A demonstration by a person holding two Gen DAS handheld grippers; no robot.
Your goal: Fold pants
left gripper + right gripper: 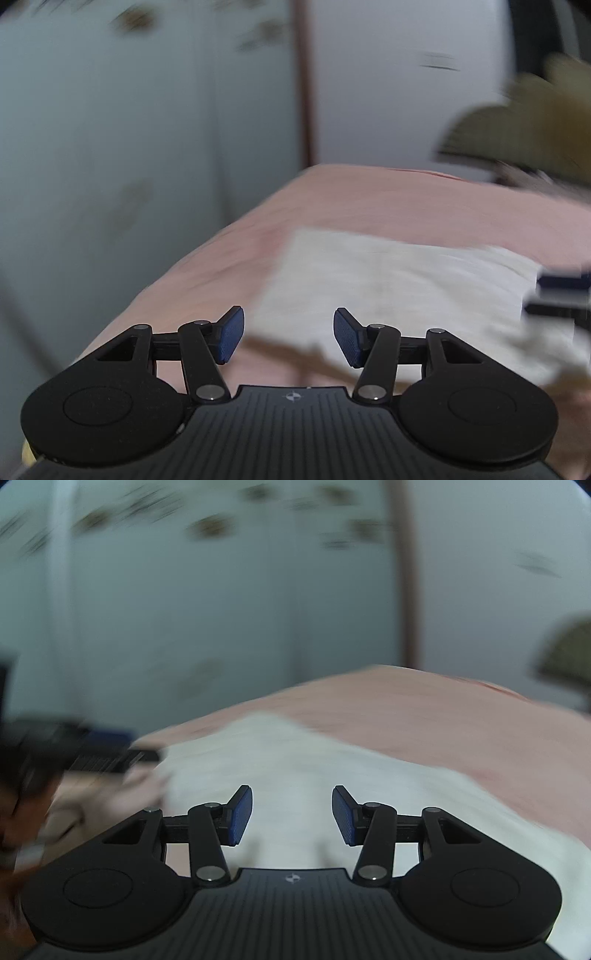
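White pants (399, 280) lie flat on a pink bed cover (369, 199), blurred by motion. My left gripper (288, 338) hovers over the near left edge of the pants, open, with nothing between its blue pads. At the right edge of the left wrist view the other gripper (561, 291) shows as a dark blur. In the right wrist view the white pants (295, 775) spread under my right gripper (291, 816), which is open and holds nothing. The left gripper (74, 753) is a dark blur at the left there.
The pink bed cover (461, 731) stretches back to a pale wall (110, 129) with a brown vertical post (304, 85). An olive-brown object (528, 136) sits at the far right of the bed. The bed's left edge drops off toward the wall.
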